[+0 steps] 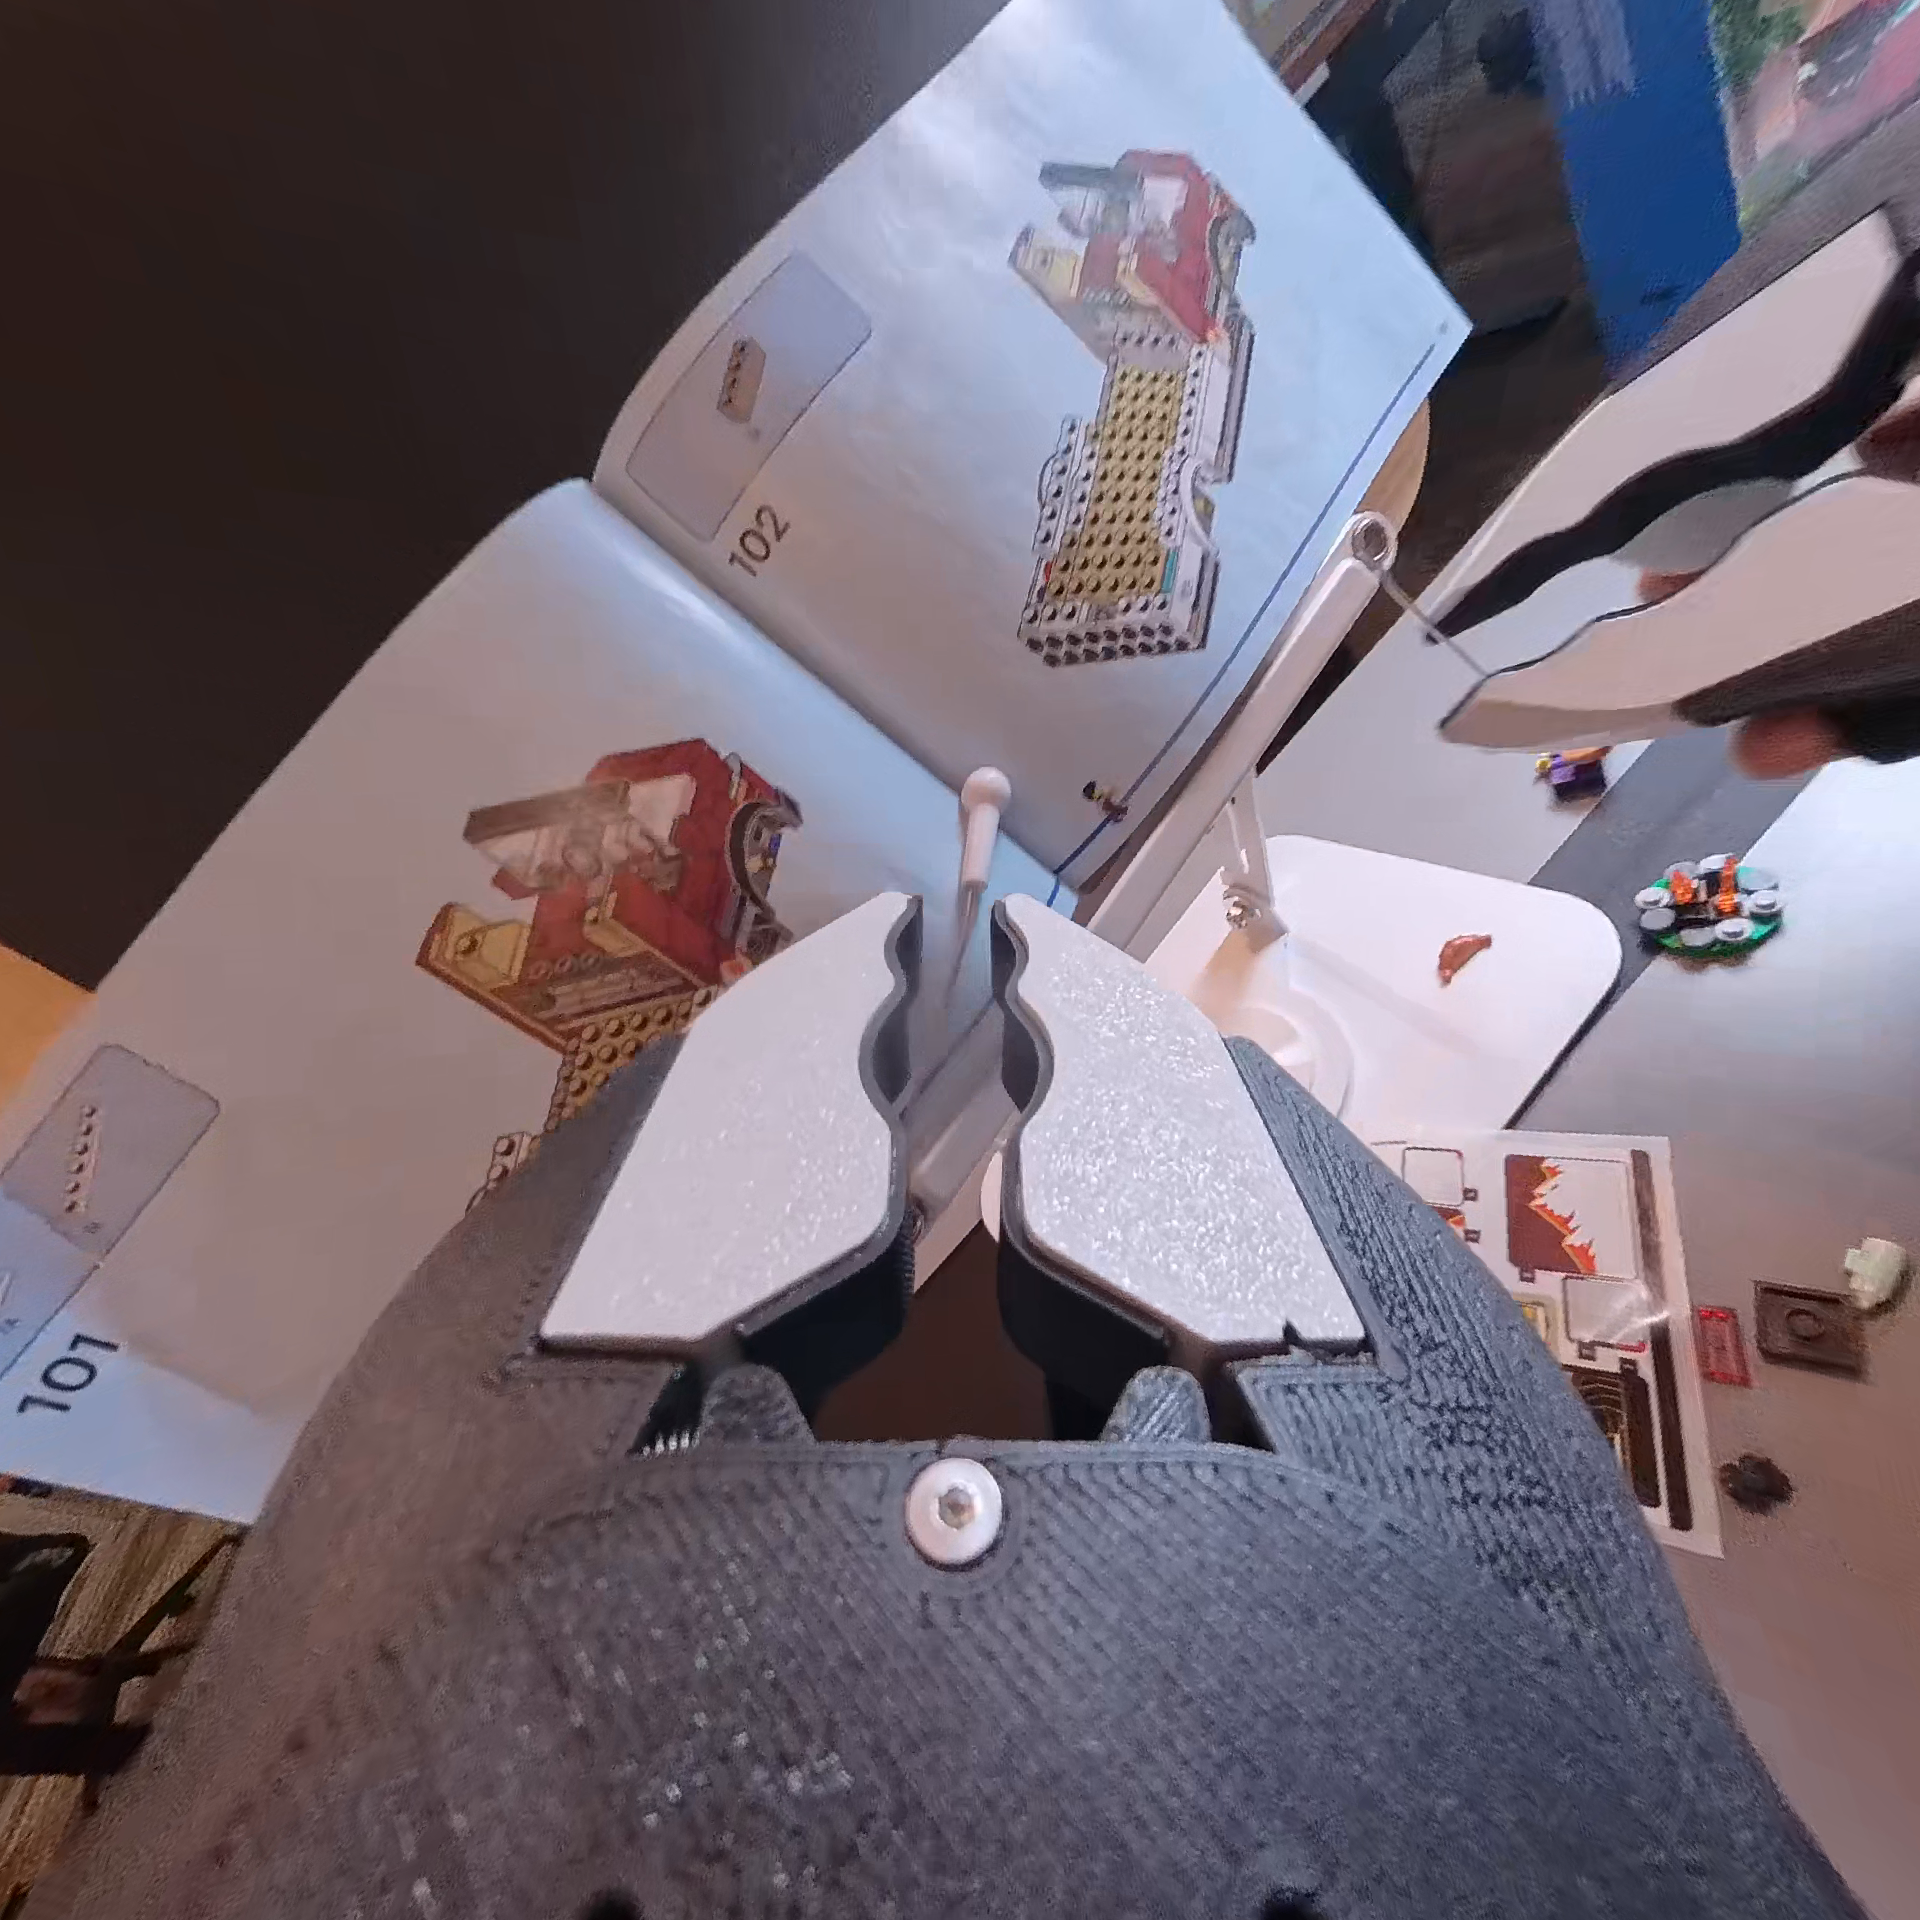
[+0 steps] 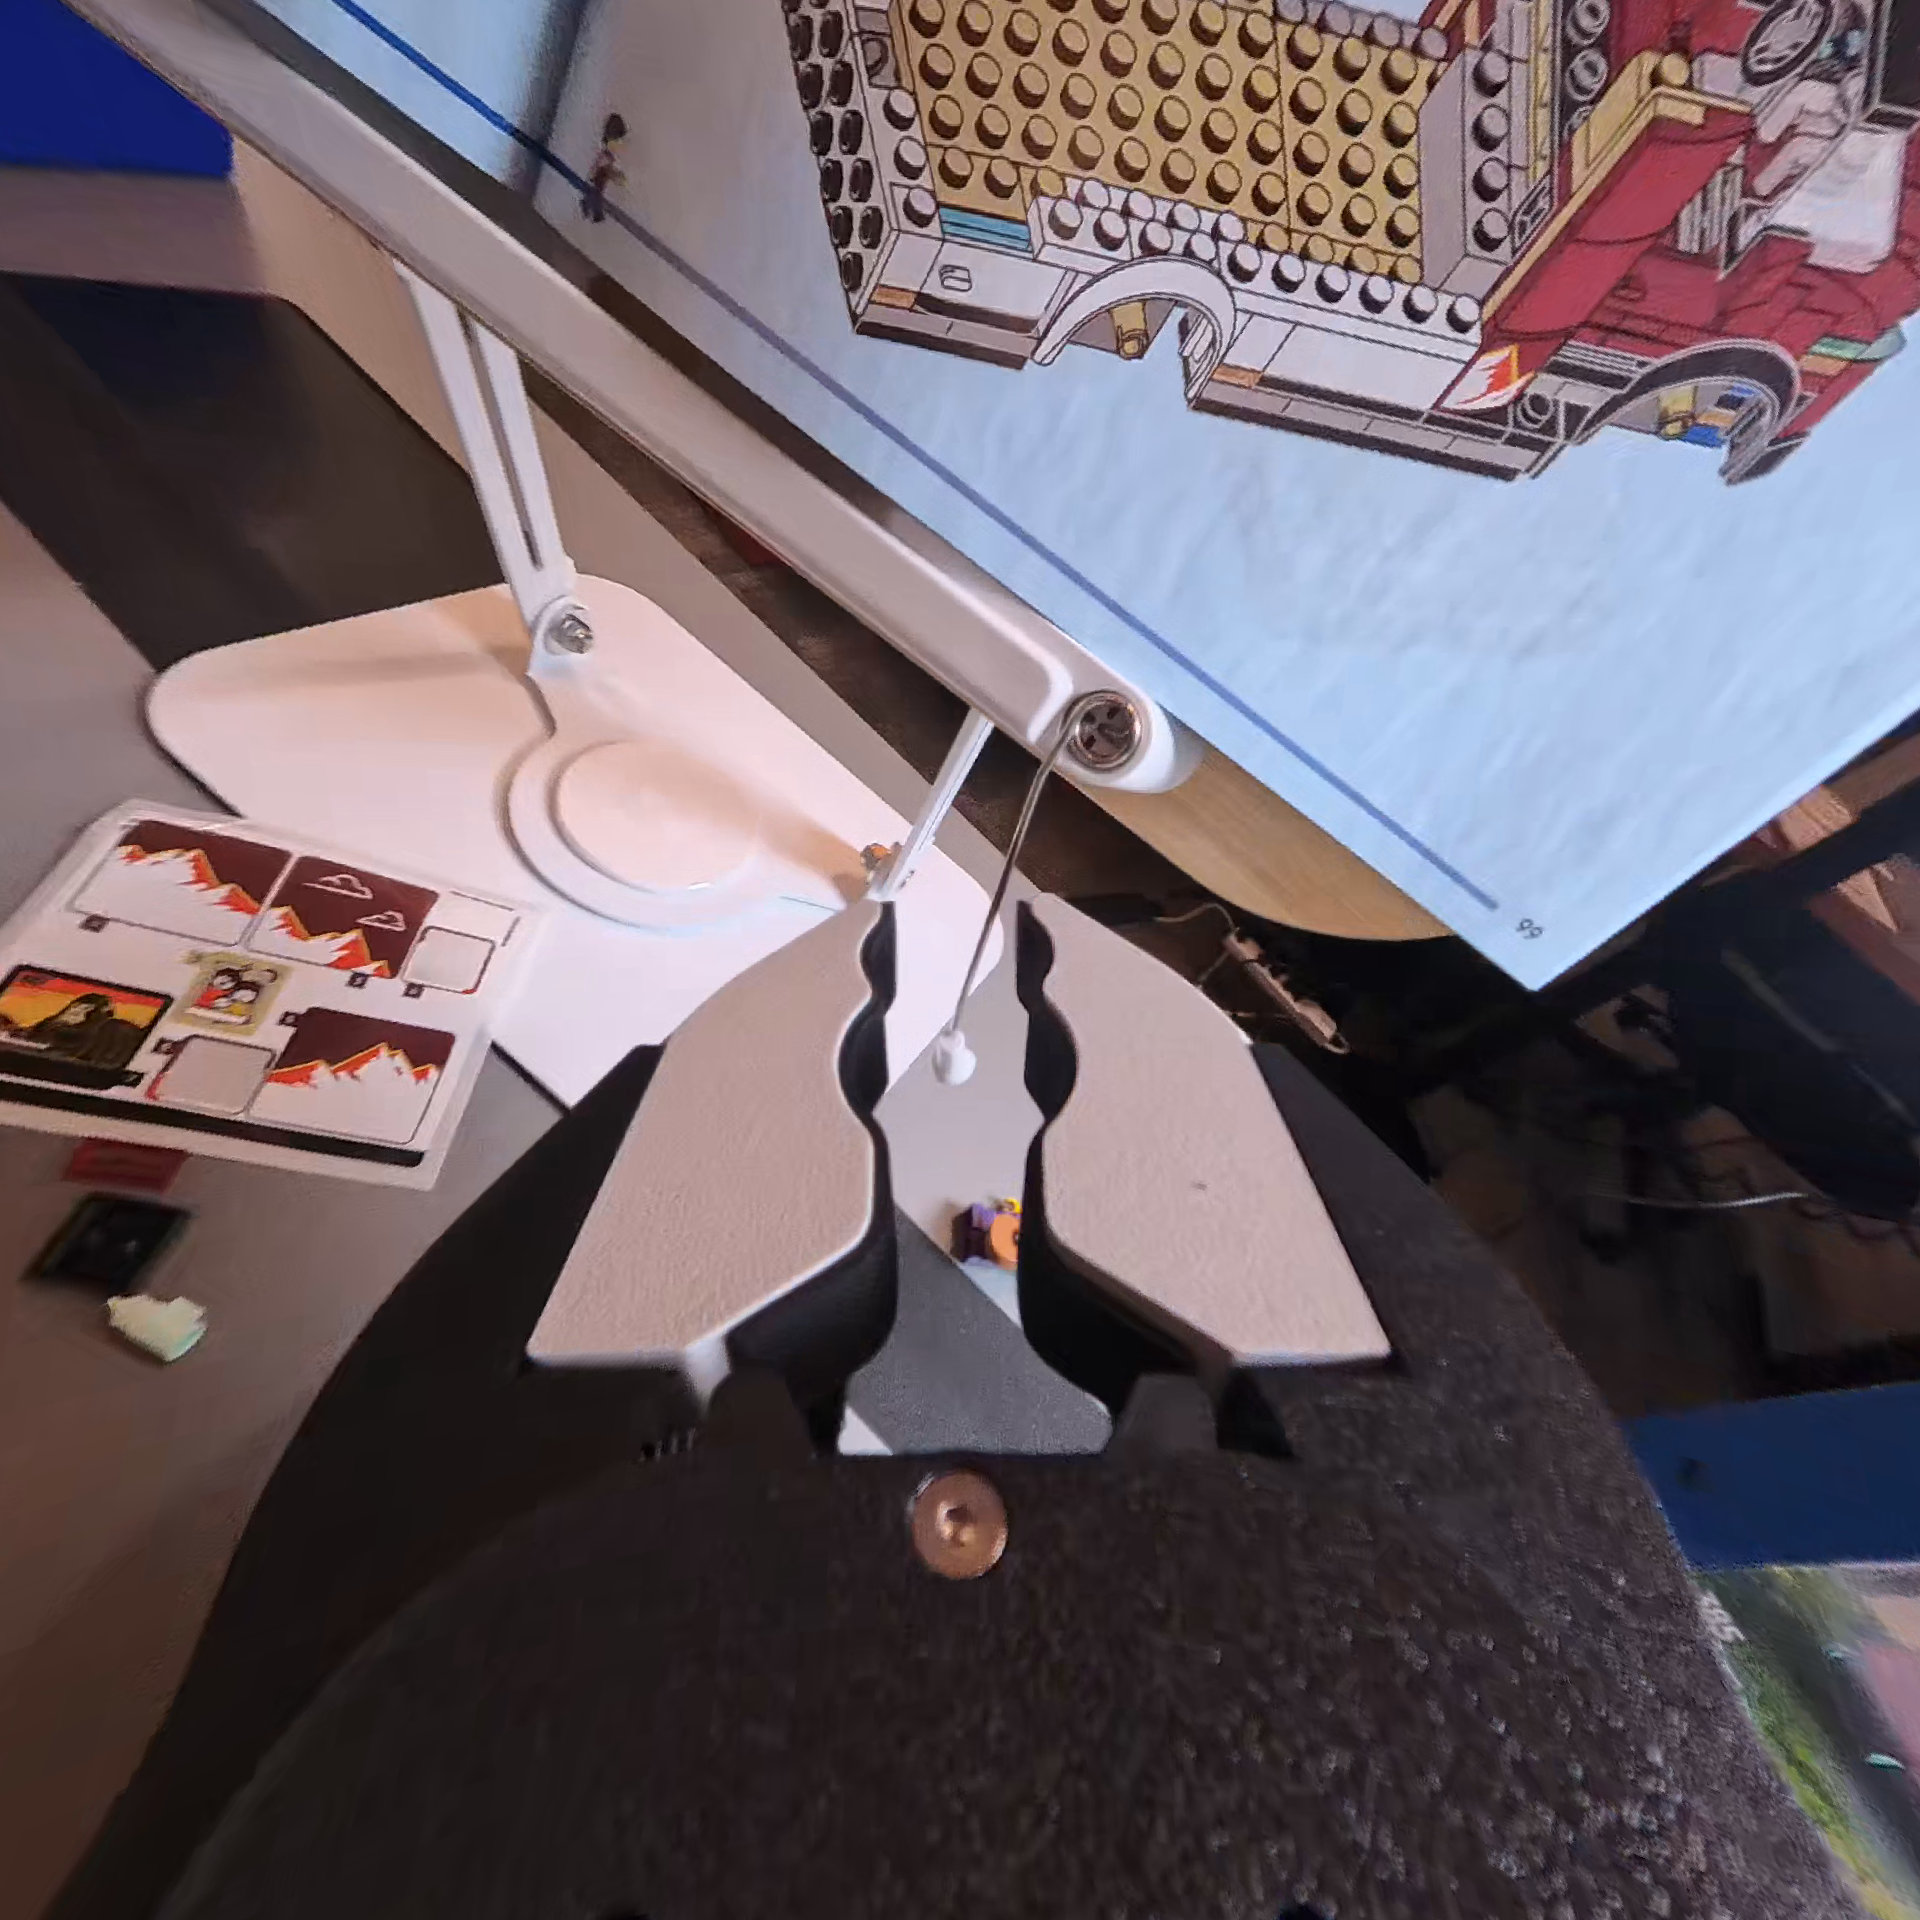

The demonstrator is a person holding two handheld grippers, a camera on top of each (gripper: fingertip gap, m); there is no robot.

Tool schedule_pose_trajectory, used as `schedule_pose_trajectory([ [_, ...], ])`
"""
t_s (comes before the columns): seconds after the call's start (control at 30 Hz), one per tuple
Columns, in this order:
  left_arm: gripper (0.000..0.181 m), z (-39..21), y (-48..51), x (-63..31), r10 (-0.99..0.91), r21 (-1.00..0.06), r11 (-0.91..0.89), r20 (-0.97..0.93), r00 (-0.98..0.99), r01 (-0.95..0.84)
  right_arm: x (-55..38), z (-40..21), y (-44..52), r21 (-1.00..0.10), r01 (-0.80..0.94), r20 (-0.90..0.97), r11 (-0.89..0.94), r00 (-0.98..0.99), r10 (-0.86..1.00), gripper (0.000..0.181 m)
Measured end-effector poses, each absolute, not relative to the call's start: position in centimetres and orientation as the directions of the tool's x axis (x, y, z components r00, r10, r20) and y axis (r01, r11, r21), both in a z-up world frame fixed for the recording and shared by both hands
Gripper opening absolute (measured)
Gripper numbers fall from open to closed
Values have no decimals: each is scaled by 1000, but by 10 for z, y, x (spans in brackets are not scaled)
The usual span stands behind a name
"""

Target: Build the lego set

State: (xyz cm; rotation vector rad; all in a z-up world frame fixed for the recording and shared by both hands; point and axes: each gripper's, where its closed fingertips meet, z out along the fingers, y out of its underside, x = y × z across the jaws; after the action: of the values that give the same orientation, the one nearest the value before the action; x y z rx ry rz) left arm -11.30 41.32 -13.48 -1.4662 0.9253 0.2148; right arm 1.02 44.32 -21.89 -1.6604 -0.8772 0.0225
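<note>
An instruction booklet [image 1: 727, 623] lies open on a white book stand [image 1: 1403, 935], showing a red and tan truck build. My left gripper [image 1: 956, 914] is open by a narrow gap, with the stand's left page-holder pin [image 1: 982, 795] standing between its fingers, not pinched. My right gripper [image 2: 956, 914] is open with the right page-holder wire and its white tip [image 2: 954, 1060] between its fingers. It also shows in the left wrist view [image 1: 1444, 675], held by a hand. The booklet [image 2: 1351, 571] fills the top of the right wrist view.
A sticker sheet [image 1: 1558, 1299] [image 2: 239, 987] lies by the stand base [image 2: 416, 727]. Loose pieces on the grey table: a round green piece with flames [image 1: 1704, 904], a brown piece [image 1: 1465, 951], a purple piece [image 2: 987, 1231], a dark plate [image 1: 1808, 1335], a pale green piece [image 2: 156, 1325]. About 15 centimetres separates my left fingertips from my right. From my right tips it is roughly 11 centimetres to the brown piece [image 1: 1465, 951]; from my left, 20 centimetres.
</note>
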Motion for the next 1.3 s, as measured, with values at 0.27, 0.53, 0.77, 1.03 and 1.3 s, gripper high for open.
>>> schedule_pose_trajectory([
  [0.27,0,-139,425,-69,-444,-701,157,-679,585,-696,39,-209,457,-750,661,601,-19,693,399,2],
  [0.53,1,-152,451,-61,-388,-659,35,-702,597,-752,54,-185,460,-392,920,912,20,385,143,2],
  [0.77,0,-152,453,-64,-392,-669,15,-688,611,-743,48,-154,460,-80,994,997,72,79,18,7],
  [1.03,0,-152,451,-64,-396,-677,30,-683,613,-735,44,-150,466,166,979,986,123,-167,3,6],
  [1.3,0,-129,417,-79,-423,-864,105,-487,764,-493,55,-147,437,-184,975,976,123,167,139,37],
])
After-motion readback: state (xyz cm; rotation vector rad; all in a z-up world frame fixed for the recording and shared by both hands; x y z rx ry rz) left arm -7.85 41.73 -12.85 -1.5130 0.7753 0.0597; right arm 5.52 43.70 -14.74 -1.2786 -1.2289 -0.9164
